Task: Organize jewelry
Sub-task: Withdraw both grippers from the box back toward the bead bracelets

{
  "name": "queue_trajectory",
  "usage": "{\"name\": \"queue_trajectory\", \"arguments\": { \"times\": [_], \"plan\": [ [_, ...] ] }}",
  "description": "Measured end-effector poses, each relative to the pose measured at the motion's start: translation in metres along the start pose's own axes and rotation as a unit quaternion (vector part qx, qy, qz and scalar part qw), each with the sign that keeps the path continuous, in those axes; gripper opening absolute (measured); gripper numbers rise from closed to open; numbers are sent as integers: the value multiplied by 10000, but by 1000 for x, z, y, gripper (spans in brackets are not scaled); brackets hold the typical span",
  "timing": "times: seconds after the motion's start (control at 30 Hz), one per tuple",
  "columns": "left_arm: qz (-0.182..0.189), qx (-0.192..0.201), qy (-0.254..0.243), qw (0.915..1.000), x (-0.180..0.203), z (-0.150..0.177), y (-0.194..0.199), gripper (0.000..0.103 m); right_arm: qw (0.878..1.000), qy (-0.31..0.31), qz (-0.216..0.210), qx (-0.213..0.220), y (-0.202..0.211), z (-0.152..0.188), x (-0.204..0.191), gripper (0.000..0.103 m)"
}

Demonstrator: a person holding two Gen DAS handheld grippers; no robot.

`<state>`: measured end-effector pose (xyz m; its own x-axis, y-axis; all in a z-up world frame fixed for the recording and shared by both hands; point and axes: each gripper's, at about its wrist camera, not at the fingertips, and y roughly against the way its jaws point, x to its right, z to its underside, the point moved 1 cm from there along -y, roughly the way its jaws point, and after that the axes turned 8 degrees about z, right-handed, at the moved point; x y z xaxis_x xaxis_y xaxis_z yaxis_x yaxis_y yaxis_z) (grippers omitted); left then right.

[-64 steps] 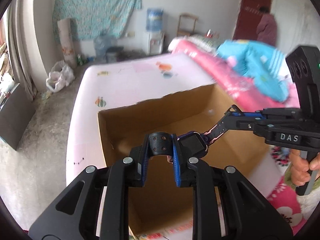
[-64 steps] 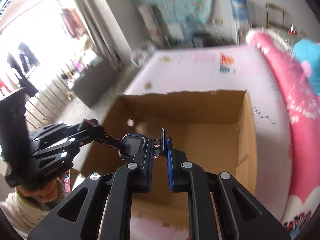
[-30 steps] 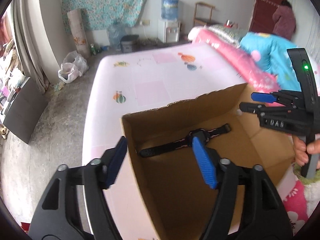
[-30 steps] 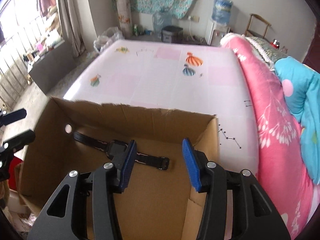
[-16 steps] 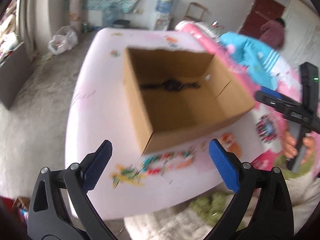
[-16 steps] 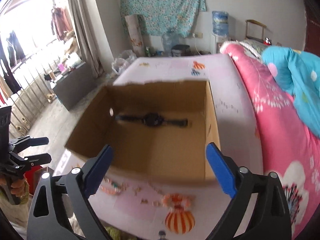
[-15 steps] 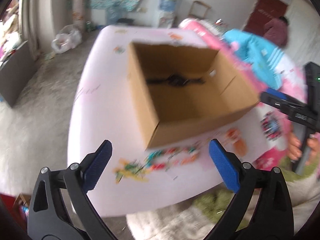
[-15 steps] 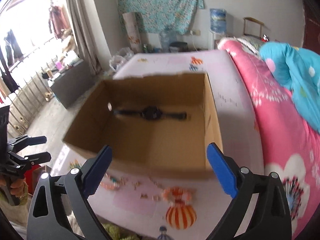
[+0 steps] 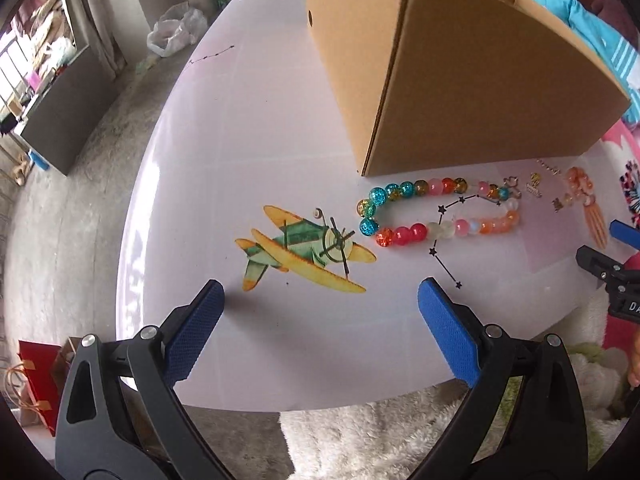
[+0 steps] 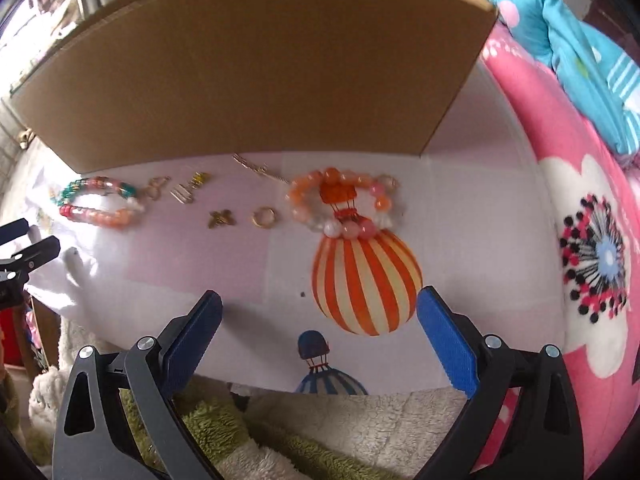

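A brown cardboard box (image 9: 460,64) stands on the pink table (image 9: 240,152); its inside is hidden. In front of it lie a multicoloured bead bracelet (image 9: 432,210), an orange bead bracelet (image 10: 340,200), a gold ring (image 10: 264,216) and small gold charms (image 10: 220,218). The multicoloured bracelet also shows in the right wrist view (image 10: 96,202). My left gripper (image 9: 320,312) is open and empty, low over the table's front edge, left of the jewelry. My right gripper (image 10: 320,316) is open and empty, near the front edge below the orange bracelet.
The table bears printed pictures: an aeroplane (image 9: 304,248) and a striped balloon (image 10: 366,280). A fluffy white and green cloth (image 10: 280,432) lies below the front edge. A pink floral quilt (image 10: 580,240) and blue bedding (image 10: 580,52) lie at the right. Floor drops off at the left.
Both grippers let go of the black watch, which lay in the box, then drew back and down to the table's front edge. The box's inside is out of sight.
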<state>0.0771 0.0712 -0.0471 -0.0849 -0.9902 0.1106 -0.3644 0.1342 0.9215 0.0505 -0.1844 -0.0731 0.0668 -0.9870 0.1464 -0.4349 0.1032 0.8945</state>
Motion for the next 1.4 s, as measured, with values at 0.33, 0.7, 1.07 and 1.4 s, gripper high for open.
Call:
{"name": "queue_trajectory", "arguments": {
  "times": [0.33, 0.7, 1.07, 1.4],
  "plan": [
    [-81, 188, -20, 9998, 0, 3, 1, 96, 9994, -303, -91, 140, -3, 7, 8, 96],
    [-40, 249, -14, 9997, -1, 7, 3, 96, 9991, -339, -92, 245, -1, 11, 9, 96],
    [27, 483, -109, 9988, -2, 9, 4, 96, 9969, -295, -547, 476, 5, 19, 14, 96],
    [431, 1149, -233, 9922, 2, 11, 27, 94, 9709, -464, -2213, 792, 35, 16, 5, 96]
  ]
}}
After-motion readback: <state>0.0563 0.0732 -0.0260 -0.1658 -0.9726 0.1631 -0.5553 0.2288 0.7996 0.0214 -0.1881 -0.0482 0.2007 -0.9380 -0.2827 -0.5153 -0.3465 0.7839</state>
